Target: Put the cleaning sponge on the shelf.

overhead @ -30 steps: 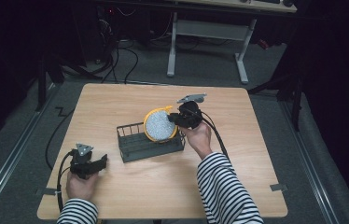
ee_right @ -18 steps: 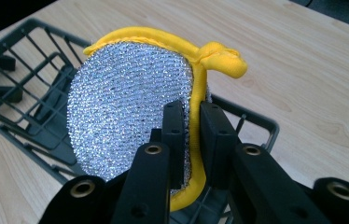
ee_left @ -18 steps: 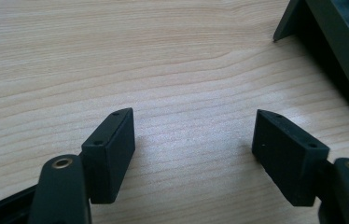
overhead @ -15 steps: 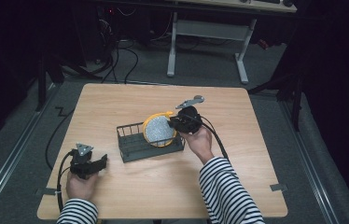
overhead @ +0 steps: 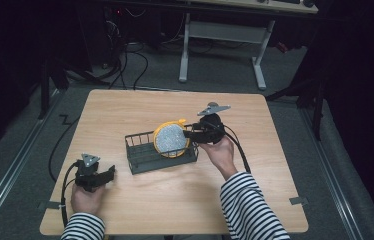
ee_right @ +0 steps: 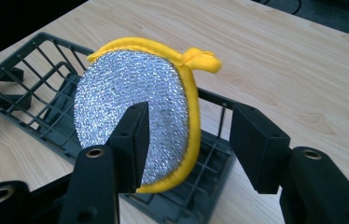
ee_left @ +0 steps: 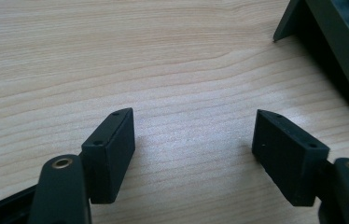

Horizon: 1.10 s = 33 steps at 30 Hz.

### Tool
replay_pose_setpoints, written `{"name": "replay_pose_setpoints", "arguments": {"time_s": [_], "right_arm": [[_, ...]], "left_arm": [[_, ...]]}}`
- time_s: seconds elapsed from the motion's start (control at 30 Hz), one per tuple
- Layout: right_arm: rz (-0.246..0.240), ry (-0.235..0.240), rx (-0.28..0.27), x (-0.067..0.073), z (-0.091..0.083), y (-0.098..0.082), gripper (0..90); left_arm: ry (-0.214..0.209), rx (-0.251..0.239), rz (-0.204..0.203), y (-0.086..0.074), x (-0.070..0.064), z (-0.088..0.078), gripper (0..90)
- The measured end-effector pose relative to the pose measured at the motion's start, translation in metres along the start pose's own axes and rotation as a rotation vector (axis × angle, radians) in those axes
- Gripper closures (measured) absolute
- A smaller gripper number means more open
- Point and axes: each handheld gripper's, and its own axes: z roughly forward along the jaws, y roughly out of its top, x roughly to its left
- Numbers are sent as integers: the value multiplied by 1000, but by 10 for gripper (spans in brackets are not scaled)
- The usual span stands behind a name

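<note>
The right claw [overhead: 189,134] sits at the right end of a dark wire basket [overhead: 145,159] near the middle of the wooden bench [overhead: 275,165], held by the person's right hand [overhead: 220,150], whose sleeve is striped black and white. In the right gripper view its jaws stand spread, and a round scouring pad [ee_right: 135,126] with a silver mesh face and a yellow rim stands on edge just ahead of them. The pad's near edge lies between the two jaws: the left jaw overlaps the mesh face, while a clear gap separates the right jaw from the yellow rim. A yellow loop [ee_right: 201,59] sticks out at the top of the pad, on the far side from the claw. The pad's lower part rests inside the basket, against the end wall nearest this claw.

The left claw [ee_left: 193,140] rests low over bare wood near the bench's front left corner, well apart from the right claw, gripped by the left hand [overhead: 87,197]. Its jaws are wide apart with nothing between them. A corner of the basket shows ahead of it and to its right.
</note>
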Motion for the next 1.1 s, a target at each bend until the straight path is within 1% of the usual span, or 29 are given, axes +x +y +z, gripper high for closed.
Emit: {"name": "replay_pose_setpoints", "arguments": {"time_s": [0.13,0.23,0.27,0.3,0.37,0.43,0.47,0.53,0.6,0.7,0.73,0.83,0.97,1.03,1.07,1.1], "right_arm": [[17,-11,-28,-6,-17,-4,481],[47,-24,-45,-11,-28,-10,496],[60,-31,-49,-14,-31,-14,498],[69,-38,-41,-16,-35,-17,497],[74,-53,-43,-19,-41,-23,498],[96,-50,-44,-23,-47,-30,496],[93,-60,-39,-24,-50,-33,497],[92,-78,-50,-27,-57,-41,499],[111,-82,-48,-31,-62,-48,499],[138,-88,-76,-37,-72,-58,502],[149,-88,-77,-38,-74,-60,501],[149,-96,-82,-39,-83,-66,500],[122,-116,-94,-35,-93,-70,504],[134,-114,-113,-34,-98,-75,505],[139,-115,-105,-34,-98,-78,504],[134,-123,-102,-34,-99,-81,510]], "left_arm": [[0,0,0,0,0,0,305],[0,0,0,0,0,0,305],[0,0,0,0,0,0,305],[0,0,0,0,0,0,305],[0,0,0,0,0,0,305],[0,0,0,0,0,0,305],[0,0,0,0,0,0,305],[0,0,0,0,0,0,305],[1,-1,-1,0,0,0,306],[0,0,0,0,0,0,306],[0,0,0,0,0,0,306],[0,0,0,0,0,0,306],[1,0,0,0,0,0,306],[0,0,0,0,0,0,306],[0,0,0,0,0,0,306],[1,-1,-1,0,0,0,306]]}}
